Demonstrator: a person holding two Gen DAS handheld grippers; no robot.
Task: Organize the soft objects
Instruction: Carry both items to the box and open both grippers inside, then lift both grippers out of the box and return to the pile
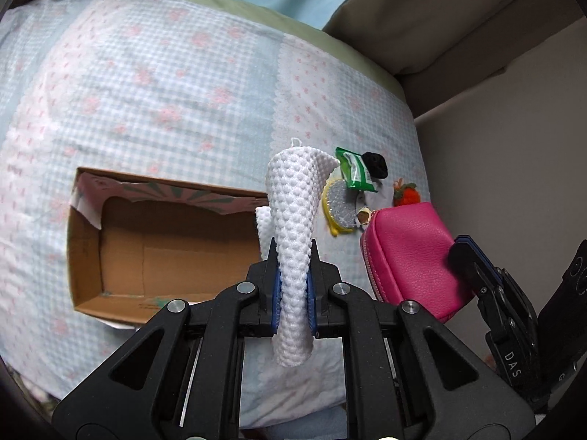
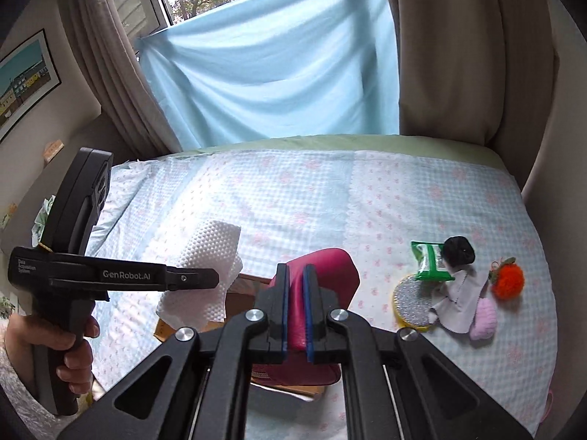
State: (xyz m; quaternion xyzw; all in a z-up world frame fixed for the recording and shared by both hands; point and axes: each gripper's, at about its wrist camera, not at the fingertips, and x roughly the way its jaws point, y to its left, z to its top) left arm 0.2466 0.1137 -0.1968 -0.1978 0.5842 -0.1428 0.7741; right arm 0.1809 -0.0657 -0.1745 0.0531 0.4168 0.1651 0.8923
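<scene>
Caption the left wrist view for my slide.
Left gripper pinches a white cloth above an open box; right gripper holds a pink pouch.

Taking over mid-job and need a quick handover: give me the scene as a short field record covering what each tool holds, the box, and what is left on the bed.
left tool: shut on white textured cloth, lifted clear of the bed
right tool: shut on pink pouch, lifted
cardboard box: open on the bed cover, nothing visible inside
left on bed: green packet, black scrunchie, yellow-rimmed glitter disc, grey cloth, pale pink soft item, orange pom-pom
</scene>
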